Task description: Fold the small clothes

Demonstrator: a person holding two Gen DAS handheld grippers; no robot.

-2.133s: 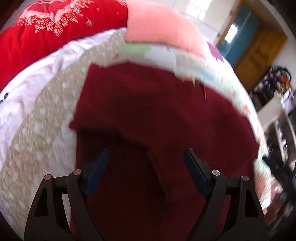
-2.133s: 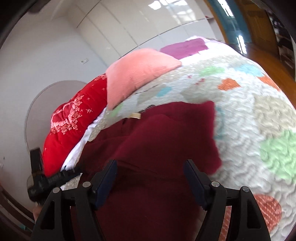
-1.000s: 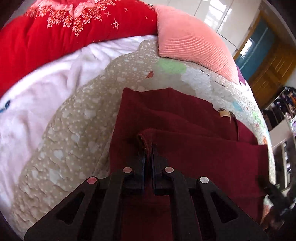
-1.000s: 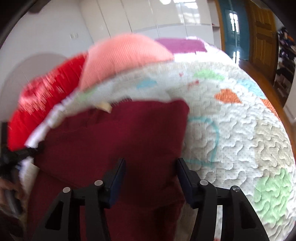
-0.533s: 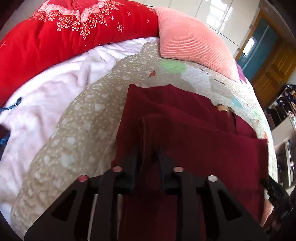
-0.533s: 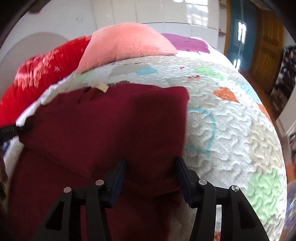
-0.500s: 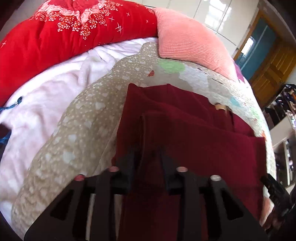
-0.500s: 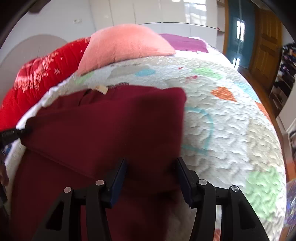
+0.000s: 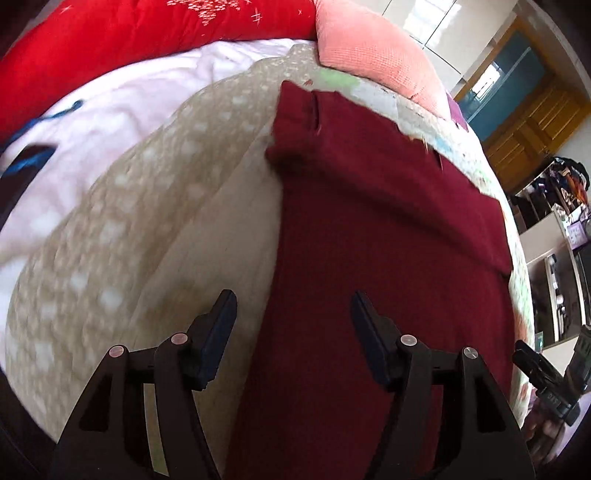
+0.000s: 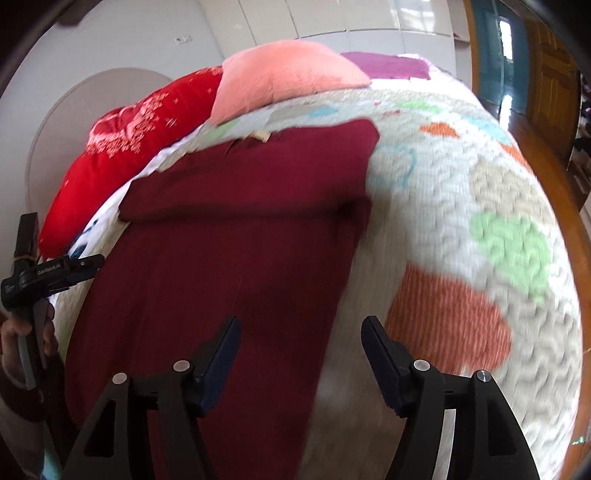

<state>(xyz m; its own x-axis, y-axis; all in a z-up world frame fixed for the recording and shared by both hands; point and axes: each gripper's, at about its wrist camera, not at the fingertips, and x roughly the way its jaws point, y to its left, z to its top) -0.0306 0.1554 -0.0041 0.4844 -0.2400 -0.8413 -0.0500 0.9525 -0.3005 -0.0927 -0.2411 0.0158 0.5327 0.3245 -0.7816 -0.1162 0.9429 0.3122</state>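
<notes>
We get bright daylight in both views. Glare sits on the glossy white wardrobe doors (image 10: 369, 18) at twelve o'clock, and the window (image 9: 484, 86) at two o'clock blows out. Motion blur smears the quilt (image 10: 461, 229) and the maroon garment (image 9: 369, 258) edges; the gripper fingers (image 9: 218, 325) stay sharp. Fisheye bulges the bed, with dark vignette corners. Shadows are soft, under the garment's fold.
</notes>
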